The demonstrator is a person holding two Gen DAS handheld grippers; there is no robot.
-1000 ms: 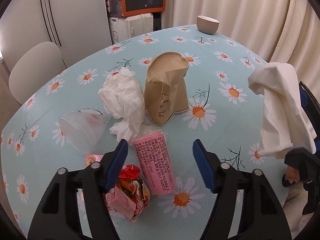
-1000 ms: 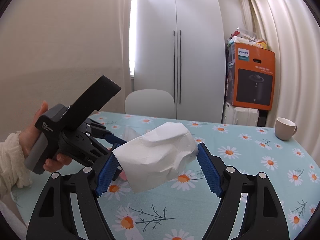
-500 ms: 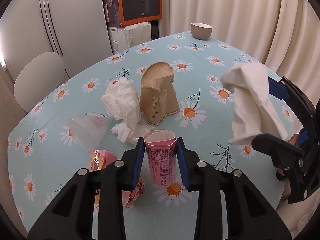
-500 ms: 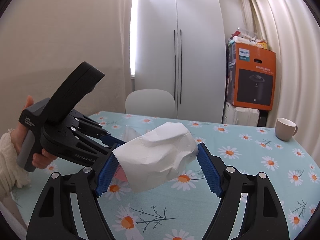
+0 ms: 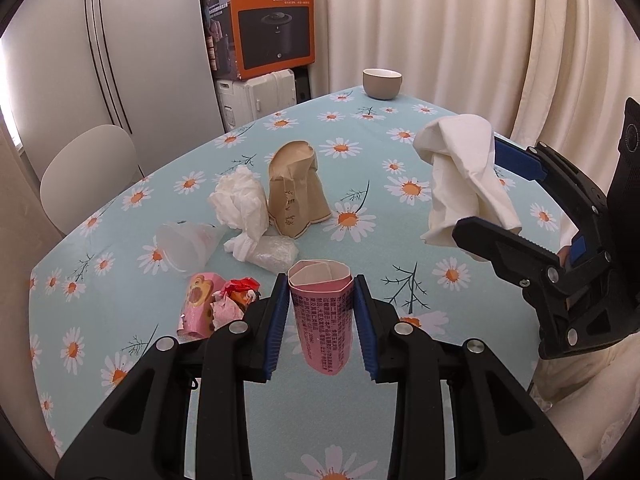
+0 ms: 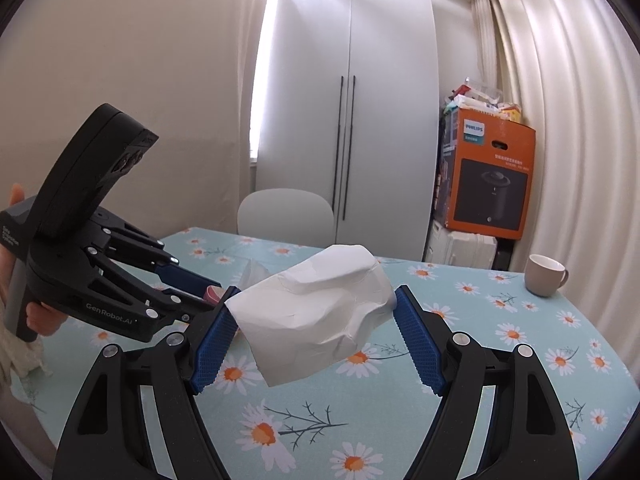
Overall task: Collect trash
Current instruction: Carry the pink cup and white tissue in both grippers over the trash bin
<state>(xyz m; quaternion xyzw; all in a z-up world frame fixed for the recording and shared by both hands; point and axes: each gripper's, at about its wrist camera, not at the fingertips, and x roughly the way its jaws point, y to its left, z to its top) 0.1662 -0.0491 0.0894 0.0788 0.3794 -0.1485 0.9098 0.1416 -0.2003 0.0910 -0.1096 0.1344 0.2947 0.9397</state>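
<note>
My left gripper (image 5: 321, 322) is shut on a pink paper cup (image 5: 322, 316) and holds it above the daisy tablecloth (image 5: 400, 152). My right gripper (image 6: 314, 334) is shut on a white paper bag (image 6: 316, 314), held in the air; the bag also shows in the left wrist view (image 5: 464, 180). On the table lie a brown paper bag (image 5: 296, 192), crumpled white tissue (image 5: 240, 204), a clear plastic cup (image 5: 184, 242), a pink bear-print cup (image 5: 198, 308) and a crumpled red wrapper (image 5: 234, 300).
A beige mug (image 5: 382, 84) stands at the far table edge and shows in the right wrist view (image 6: 544, 276). A white chair (image 5: 88, 172) stands at the left side. An orange box (image 5: 272, 20) sits on a white case behind the table. Curtains hang at the right.
My left gripper closed on the pink cup and lifted it off the table. My right gripper with the white bag stayed about where it was.
</note>
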